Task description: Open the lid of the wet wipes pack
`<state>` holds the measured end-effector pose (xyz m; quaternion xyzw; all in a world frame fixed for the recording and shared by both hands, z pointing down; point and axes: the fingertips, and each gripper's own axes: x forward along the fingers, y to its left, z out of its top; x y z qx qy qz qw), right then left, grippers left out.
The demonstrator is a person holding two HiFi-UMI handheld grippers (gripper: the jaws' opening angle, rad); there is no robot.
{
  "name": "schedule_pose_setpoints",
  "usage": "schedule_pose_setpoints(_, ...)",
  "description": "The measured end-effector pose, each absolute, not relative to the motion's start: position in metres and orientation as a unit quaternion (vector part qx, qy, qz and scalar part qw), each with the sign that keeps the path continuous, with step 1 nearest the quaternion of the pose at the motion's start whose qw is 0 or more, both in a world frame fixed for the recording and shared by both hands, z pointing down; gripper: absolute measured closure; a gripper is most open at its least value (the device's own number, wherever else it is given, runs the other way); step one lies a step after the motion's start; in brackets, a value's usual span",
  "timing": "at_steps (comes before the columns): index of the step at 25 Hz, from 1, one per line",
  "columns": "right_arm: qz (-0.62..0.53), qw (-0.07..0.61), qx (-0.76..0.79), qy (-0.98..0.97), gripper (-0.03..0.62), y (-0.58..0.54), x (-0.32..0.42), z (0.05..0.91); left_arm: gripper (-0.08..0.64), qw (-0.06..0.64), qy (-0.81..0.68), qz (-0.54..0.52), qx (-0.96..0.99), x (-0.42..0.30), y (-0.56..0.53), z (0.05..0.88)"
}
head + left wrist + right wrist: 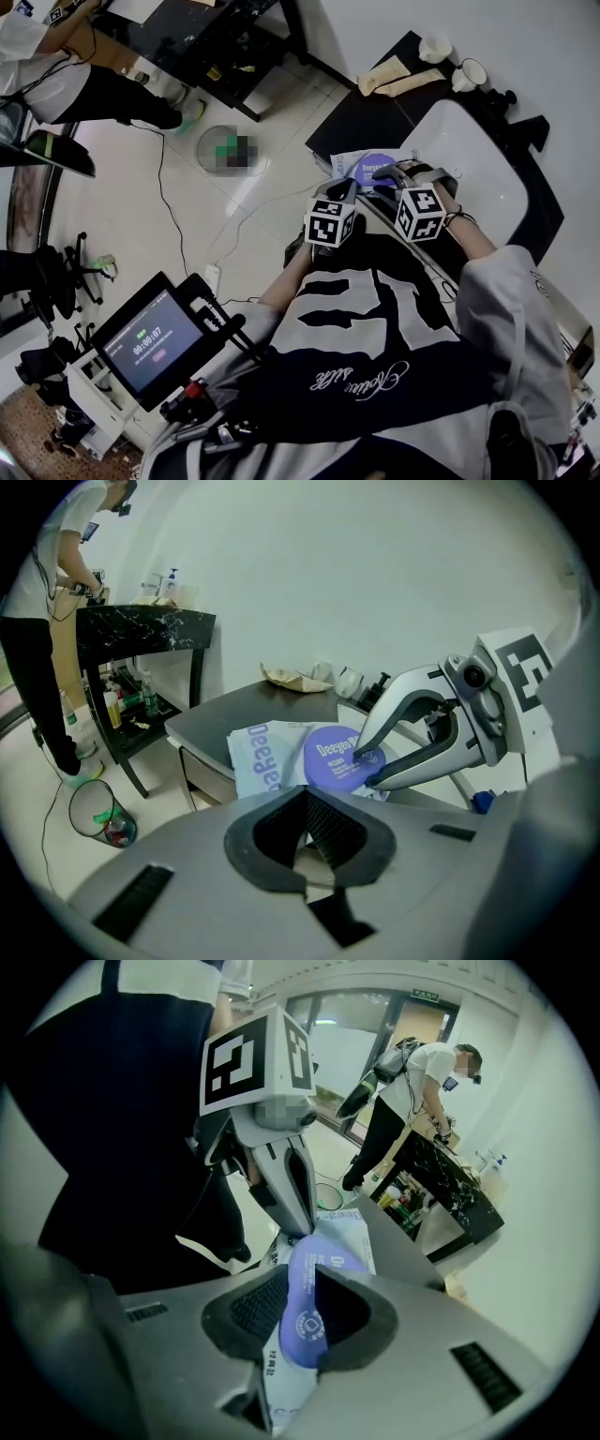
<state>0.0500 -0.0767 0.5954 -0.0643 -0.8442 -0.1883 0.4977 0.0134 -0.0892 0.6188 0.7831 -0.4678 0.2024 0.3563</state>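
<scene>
Pack (255,761) is lying on the table (211,719). The right gripper (366,768) is straddling the lid (328,757) at 4 o'clock with its fingers open. The left gripper (302,1227), fingers closed, is resting at the pack's 6 o'clock edge.

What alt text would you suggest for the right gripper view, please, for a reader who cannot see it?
The right gripper has its open jaws astride the round purple lid of a wet wipes pack lying on a dark table. Beyond it, the left gripper is shut on the pack's far edge; a person stands in the background.
</scene>
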Motion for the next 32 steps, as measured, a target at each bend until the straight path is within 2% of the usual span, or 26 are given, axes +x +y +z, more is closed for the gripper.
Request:
schedule_pose_setpoints(11, -0.174, 0.486, -0.045, -0.855, 0.509, -0.075, 0.049, 0.592, 0.561, 0.37, -0.473, 0.188, 0.777, 0.013, -0.089, 0.618)
schedule_pose_setpoints(13, -0.179, 0.49, -0.045, -0.852, 0.489, -0.077, 0.047, 0.594, 0.561, 0.37, -0.474, 0.187, 0.777, 0.012, -0.088, 0.617)
schedule_pose_setpoints(18, -0.216, 0.498, -0.063, -0.837, 0.489, -0.077, 0.045, 0.601, 0.561, 0.377, -0.475, 0.182, 0.774, 0.012, -0.089, 0.616)
schedule_pose_setpoints(32, -0.117, 0.441, -0.012, -0.89, 0.499, -0.098, 0.043, 0.584, 0.561, 0.347, -0.473, 0.208, 0.783, 0.015, -0.094, 0.62)
